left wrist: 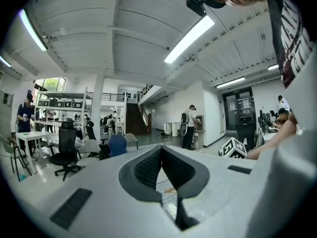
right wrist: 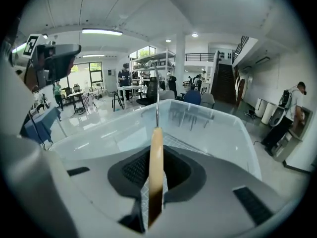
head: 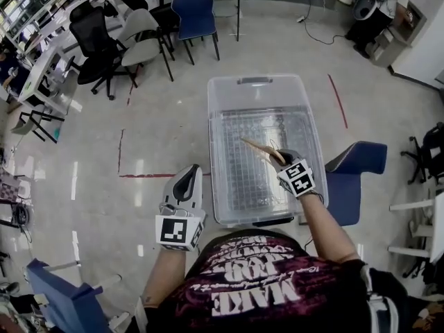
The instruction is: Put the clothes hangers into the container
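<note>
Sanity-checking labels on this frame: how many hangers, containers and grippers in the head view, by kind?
hanger: 1, clamped in the right gripper
container: 1
grippers: 2, counting the left gripper
Total: 4

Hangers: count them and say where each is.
1. The wooden hanger is clamped in the right gripper, over the clear container. None lies inside it; others may be out of view.
</note>
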Demonstrator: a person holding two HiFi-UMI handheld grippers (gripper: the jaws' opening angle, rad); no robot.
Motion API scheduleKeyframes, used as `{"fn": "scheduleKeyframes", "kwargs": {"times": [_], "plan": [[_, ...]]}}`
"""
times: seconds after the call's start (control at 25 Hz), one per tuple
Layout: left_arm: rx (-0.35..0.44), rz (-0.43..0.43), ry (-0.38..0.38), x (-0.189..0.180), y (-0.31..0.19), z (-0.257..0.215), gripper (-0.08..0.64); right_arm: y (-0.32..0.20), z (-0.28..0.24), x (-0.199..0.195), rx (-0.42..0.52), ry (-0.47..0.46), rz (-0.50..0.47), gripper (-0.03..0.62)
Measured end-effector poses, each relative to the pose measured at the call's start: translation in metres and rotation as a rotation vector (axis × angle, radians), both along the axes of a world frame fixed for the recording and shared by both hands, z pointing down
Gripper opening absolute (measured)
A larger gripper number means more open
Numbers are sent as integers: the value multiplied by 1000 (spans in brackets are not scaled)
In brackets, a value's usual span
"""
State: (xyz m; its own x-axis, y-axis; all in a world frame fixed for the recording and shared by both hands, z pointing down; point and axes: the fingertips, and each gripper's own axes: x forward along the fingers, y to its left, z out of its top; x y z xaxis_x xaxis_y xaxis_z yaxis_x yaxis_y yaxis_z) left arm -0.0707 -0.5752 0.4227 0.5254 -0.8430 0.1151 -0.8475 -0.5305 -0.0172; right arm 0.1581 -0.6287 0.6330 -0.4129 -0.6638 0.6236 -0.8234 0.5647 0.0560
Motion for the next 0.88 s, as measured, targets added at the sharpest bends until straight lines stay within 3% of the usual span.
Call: {"fn": "scheduleKeyframes", "kwargs": {"times": [0.36, 0.68, 0.8, 0.88], "plan": [[-43, -1, 1, -15, -12, 16, 6, -8, 91, -5, -144, -73, 49, 60], [-81, 5, -15, -19, -16, 31, 6, -8, 149, -18, -232, -117, 33, 61], [-95, 13, -22, -19, -18, 35, 6, 3, 183, -12, -382, -154, 114, 82], [-100, 25, -25, -16, -19, 36, 6, 15, 204, 0, -493, -158, 189, 159]]}}
